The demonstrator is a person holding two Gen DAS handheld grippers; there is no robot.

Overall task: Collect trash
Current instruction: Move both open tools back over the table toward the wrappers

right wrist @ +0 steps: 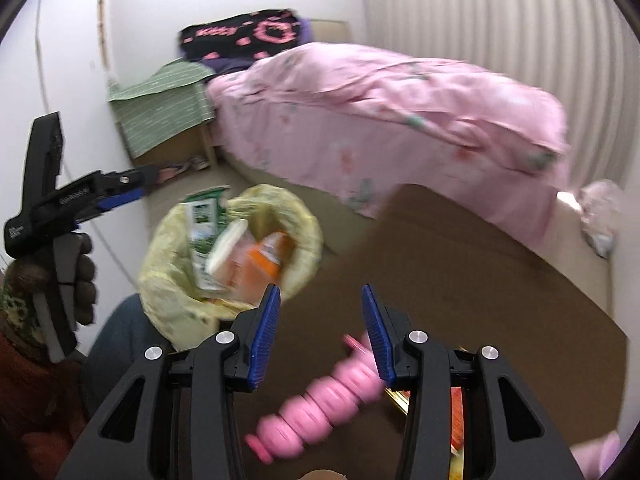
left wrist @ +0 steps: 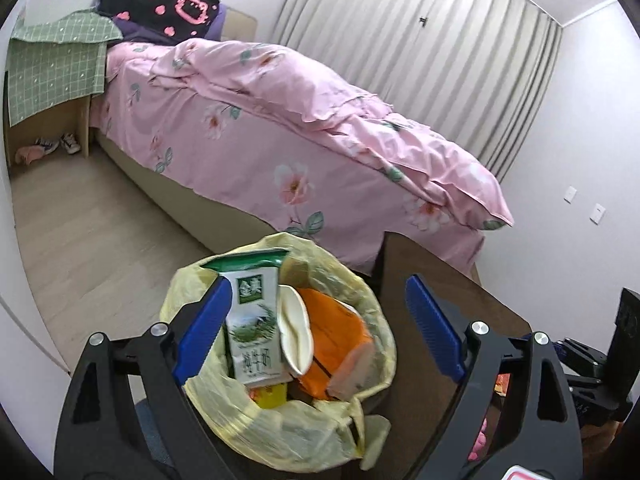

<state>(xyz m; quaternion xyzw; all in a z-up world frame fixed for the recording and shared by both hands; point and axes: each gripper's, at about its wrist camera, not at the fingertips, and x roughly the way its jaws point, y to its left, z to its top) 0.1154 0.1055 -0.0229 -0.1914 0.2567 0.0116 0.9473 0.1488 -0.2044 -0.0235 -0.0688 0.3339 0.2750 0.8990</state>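
Observation:
A bin lined with a yellow bag [left wrist: 256, 424] stands beside the brown table [left wrist: 424, 276]. It holds a green-and-white milk carton [left wrist: 254, 332], a white paper cup [left wrist: 294, 328] and an orange pack [left wrist: 336, 344]. My left gripper [left wrist: 320, 328] is open and empty, right above the bin. In the right wrist view the bin [right wrist: 168, 276] is at left, with the left gripper [right wrist: 132, 190] beside it. My right gripper [right wrist: 320, 336] is open over the table [right wrist: 480, 280], just above a blurred pink ribbed bottle [right wrist: 320, 404] lying on it.
A bed with a pink floral duvet [left wrist: 280, 120] fills the room behind the table. A nightstand under a green cloth [left wrist: 52, 76] stands at its head, shoes beneath it. Colourful wrappers [right wrist: 456, 412] lie under the right gripper. A pinkish bag [right wrist: 600, 216] lies by the wall.

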